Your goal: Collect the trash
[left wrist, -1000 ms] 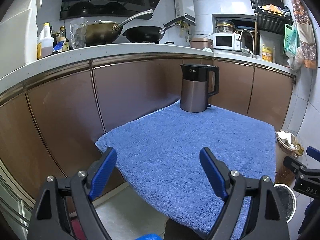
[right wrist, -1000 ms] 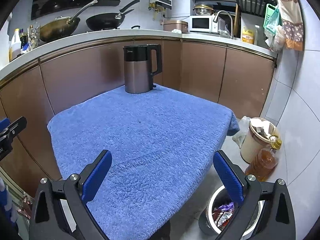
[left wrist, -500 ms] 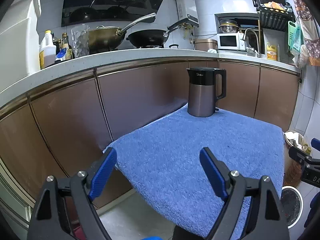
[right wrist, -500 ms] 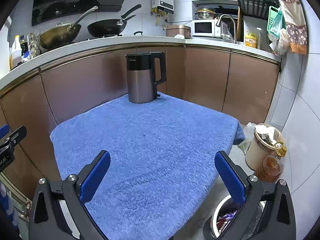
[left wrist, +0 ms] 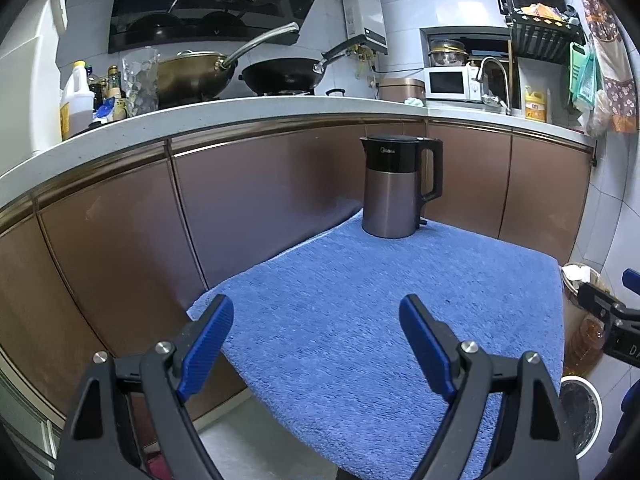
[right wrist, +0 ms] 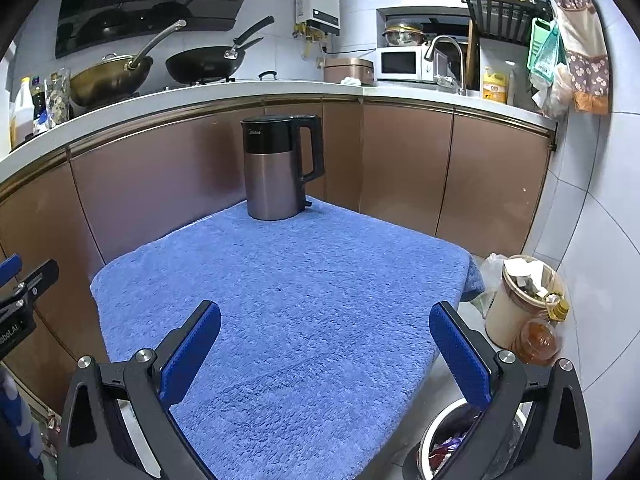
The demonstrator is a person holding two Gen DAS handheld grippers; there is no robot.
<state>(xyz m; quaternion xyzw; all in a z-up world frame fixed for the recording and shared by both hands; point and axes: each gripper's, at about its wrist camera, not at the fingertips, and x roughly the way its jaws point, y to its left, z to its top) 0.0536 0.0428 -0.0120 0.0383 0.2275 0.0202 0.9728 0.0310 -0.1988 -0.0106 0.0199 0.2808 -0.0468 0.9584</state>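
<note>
The trash bin point(right wrist: 452, 436) sits half hidden behind the right tool point(right wrist: 324, 340).

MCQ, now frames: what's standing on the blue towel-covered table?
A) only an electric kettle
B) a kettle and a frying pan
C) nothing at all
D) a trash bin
A. The electric kettle stands alone at the far end of the blue towel; the pans sit on the counter behind it, and the trash bin is on the floor beside the table.

Right gripper point(right wrist: 325, 328) wide open over the blue towel point(right wrist: 304, 280), kettle point(right wrist: 280, 168) center frame, trash bin point(right wrist: 448, 446) lower right.
</note>
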